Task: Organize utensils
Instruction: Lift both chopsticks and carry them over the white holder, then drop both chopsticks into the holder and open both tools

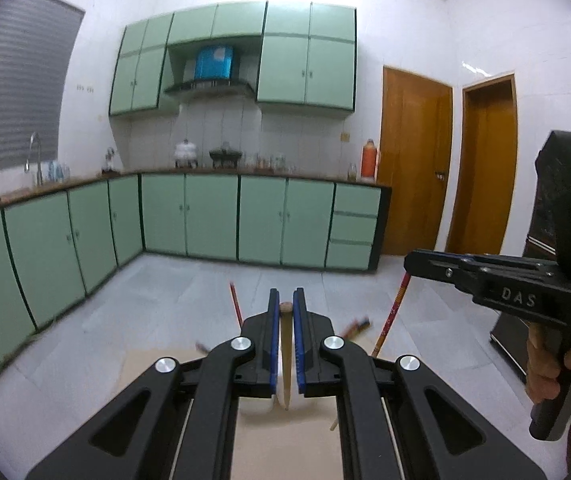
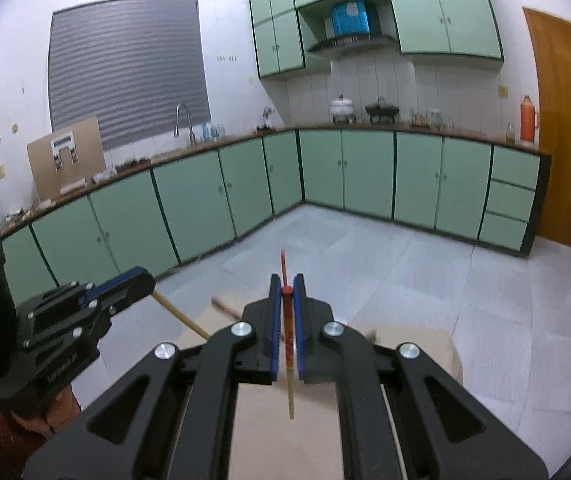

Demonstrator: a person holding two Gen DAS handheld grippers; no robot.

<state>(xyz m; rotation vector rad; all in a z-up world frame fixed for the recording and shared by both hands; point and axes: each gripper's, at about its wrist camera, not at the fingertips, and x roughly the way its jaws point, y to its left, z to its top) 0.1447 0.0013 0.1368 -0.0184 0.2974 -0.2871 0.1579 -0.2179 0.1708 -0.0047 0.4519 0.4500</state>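
The green cupboards (image 2: 189,200) run along the far walls; a tan board (image 1: 285,440) lies low under both tools; the left gripper (image 1: 285,308) is nearly closed, pinching a plain wooden stick (image 1: 285,360); the right gripper (image 2: 285,292) squeezes a red-topped chopstick (image 2: 288,344) (both held up in the air).

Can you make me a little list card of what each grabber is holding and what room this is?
left hand-held gripper: shut on a plain wooden chopstick
right hand-held gripper: shut on a red-topped chopstick
below the grippers: tan surface
room: kitchen with green cabinets
far counter: orange thermos
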